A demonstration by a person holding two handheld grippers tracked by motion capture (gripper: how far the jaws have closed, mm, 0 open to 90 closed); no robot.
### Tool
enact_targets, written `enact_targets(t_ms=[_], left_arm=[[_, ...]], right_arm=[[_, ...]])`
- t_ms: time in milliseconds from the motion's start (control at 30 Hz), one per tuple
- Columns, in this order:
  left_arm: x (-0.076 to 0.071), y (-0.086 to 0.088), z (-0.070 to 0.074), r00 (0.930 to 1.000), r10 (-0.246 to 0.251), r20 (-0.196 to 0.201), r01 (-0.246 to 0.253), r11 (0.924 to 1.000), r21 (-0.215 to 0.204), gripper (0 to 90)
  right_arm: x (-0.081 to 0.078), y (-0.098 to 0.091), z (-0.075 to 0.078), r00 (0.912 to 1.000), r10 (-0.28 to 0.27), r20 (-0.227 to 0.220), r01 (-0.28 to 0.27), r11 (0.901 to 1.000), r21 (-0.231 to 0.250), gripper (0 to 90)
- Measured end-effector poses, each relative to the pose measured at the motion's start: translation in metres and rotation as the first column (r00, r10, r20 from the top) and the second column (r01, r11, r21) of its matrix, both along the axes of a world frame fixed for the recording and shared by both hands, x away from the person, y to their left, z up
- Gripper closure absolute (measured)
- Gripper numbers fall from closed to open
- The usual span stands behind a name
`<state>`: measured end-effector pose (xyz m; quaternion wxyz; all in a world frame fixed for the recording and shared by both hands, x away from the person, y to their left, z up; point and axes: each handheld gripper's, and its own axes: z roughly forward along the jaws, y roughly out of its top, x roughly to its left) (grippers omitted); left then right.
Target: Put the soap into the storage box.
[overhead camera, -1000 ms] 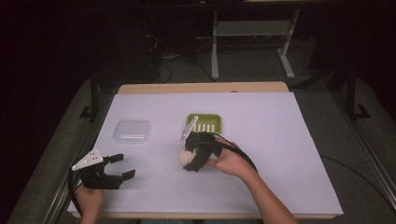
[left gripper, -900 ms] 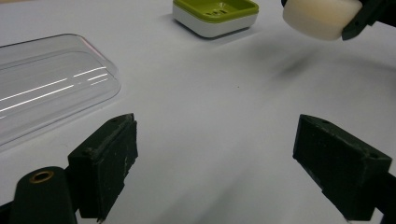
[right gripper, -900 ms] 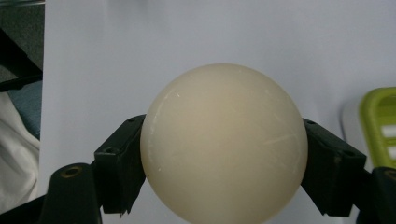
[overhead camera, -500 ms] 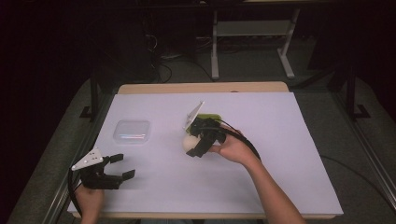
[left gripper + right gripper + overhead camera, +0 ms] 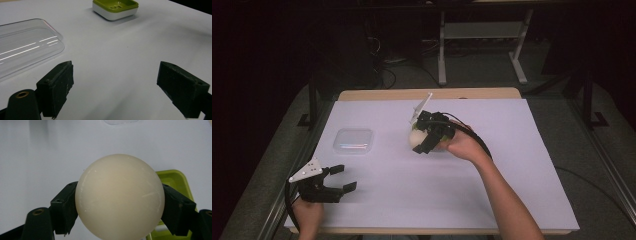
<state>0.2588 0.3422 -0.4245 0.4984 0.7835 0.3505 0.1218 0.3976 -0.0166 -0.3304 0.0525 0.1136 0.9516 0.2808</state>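
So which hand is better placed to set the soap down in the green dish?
The right. The right gripper already clamps the round cream soap beside the green soap dish. The left gripper sits open at the near left corner, far off.

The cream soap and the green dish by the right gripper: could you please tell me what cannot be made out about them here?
- Green dish, right gripper view: mostly hidden behind the cream soap, so whether the soap touches it is unclear.
- Same dish, high view: covered by the right gripper and hand.
- Soap's underside, right gripper view: cut off by the bottom edge.
- Dish's far rim, left gripper view: cut off by the top edge.
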Motion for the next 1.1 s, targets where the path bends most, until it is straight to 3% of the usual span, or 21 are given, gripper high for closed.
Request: enact_targets(t_ms=[267,500,933,1100], left_arm=[[0.0,0.0,0.0,1.0,-0.002,0.002,0.002,1.0,-0.001,13.3],[0.001,0.0,0.0,1.0,-0.003,-0.001,0.003,1.0,0.003,13.3],[0.001,0.0,0.0,1.0,-0.005,0.003,0.005,1.0,0.003,13.3],[0.001,-0.001,-0.001,1.0,-0.005,0.0,0.005,1.0,0.002,13.2]], right_arm=[[0.017,-0.003,0.002,0.9992,-0.039,-0.001,0.039,0.9992,0.003,23.4],[0.036,-0.012,-0.01,0.9942,-0.105,-0.024,0.105,0.9945,-0.001,23.3],[0.056,-0.018,-0.025,0.9894,-0.138,-0.043,0.138,0.9904,-0.003,23.3],[0.063,-0.019,-0.033,0.9837,-0.169,-0.06,0.169,0.9855,-0.013,23.3]])
